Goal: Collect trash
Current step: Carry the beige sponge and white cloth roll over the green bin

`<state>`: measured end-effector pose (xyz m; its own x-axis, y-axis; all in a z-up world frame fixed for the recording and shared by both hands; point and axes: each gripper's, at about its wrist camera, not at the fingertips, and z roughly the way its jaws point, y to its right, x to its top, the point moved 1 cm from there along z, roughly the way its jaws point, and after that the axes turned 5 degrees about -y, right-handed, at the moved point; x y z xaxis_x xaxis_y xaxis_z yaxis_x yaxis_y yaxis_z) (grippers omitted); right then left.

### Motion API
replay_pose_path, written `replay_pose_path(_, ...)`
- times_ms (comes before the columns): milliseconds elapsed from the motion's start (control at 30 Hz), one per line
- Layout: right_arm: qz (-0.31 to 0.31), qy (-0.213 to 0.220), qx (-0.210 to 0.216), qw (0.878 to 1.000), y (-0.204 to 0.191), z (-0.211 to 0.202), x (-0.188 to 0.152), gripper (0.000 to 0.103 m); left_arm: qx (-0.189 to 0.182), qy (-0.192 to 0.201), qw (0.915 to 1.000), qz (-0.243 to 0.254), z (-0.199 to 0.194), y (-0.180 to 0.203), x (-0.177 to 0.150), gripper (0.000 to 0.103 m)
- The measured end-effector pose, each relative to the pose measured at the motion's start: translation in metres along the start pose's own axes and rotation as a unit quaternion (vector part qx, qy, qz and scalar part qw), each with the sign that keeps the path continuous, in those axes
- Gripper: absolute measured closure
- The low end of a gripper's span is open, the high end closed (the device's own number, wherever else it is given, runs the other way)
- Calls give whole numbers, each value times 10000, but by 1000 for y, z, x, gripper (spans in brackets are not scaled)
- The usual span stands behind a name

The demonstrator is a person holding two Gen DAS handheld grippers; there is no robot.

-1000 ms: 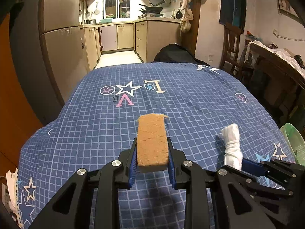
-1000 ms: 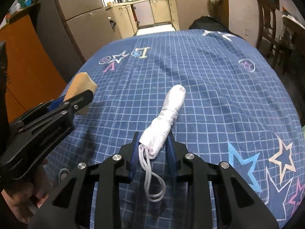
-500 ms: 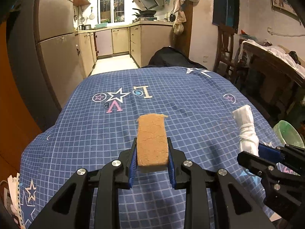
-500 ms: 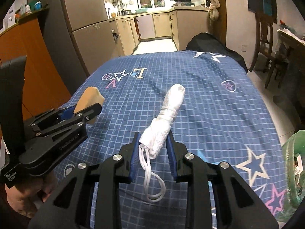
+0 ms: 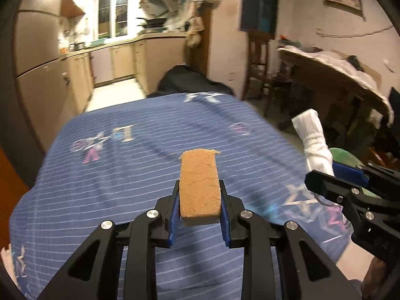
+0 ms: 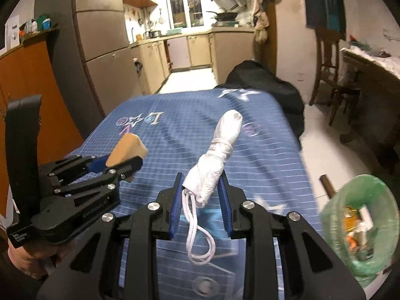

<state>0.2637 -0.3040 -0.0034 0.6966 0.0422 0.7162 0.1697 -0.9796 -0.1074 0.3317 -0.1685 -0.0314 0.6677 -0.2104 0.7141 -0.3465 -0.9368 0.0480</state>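
Right wrist view shows the right gripper (image 6: 201,197) clenched on a white rolled cloth bundle tied with cord (image 6: 220,155), above the right edge of the blue checked tablecloth (image 6: 262,155). The left gripper (image 5: 200,210) grasps a tan rectangular sponge block (image 5: 200,185). Best is to carry both level over the green-lined trash bin (image 6: 360,227) beside the table, then release inside its rim.

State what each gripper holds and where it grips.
Left gripper clamps the sponge at its near end. Right gripper clamps the white bundle near its corded end.
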Motion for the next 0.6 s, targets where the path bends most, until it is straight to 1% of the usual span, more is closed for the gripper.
replay_pose_path(133, -2, 133, -261, 9996, 28, -26, 1, 77, -437, 74, 9988, 191, -1, 44, 15, 75)
replay_pose_path(300, 108, 294, -608, 9977, 70, -59, 0, 77, -840, 149, 9956, 380, -5, 94, 36, 75)
replay_pose_path(400, 188, 349, -788, 9961, 94, -77, -3, 77, -977, 223, 9936, 513, -12, 116, 46, 75)
replay_pose_path(600, 353, 373, -1137, 9922, 138, -102, -8, 77, -1301, 343, 9874, 836, -25, 175, 68, 75)
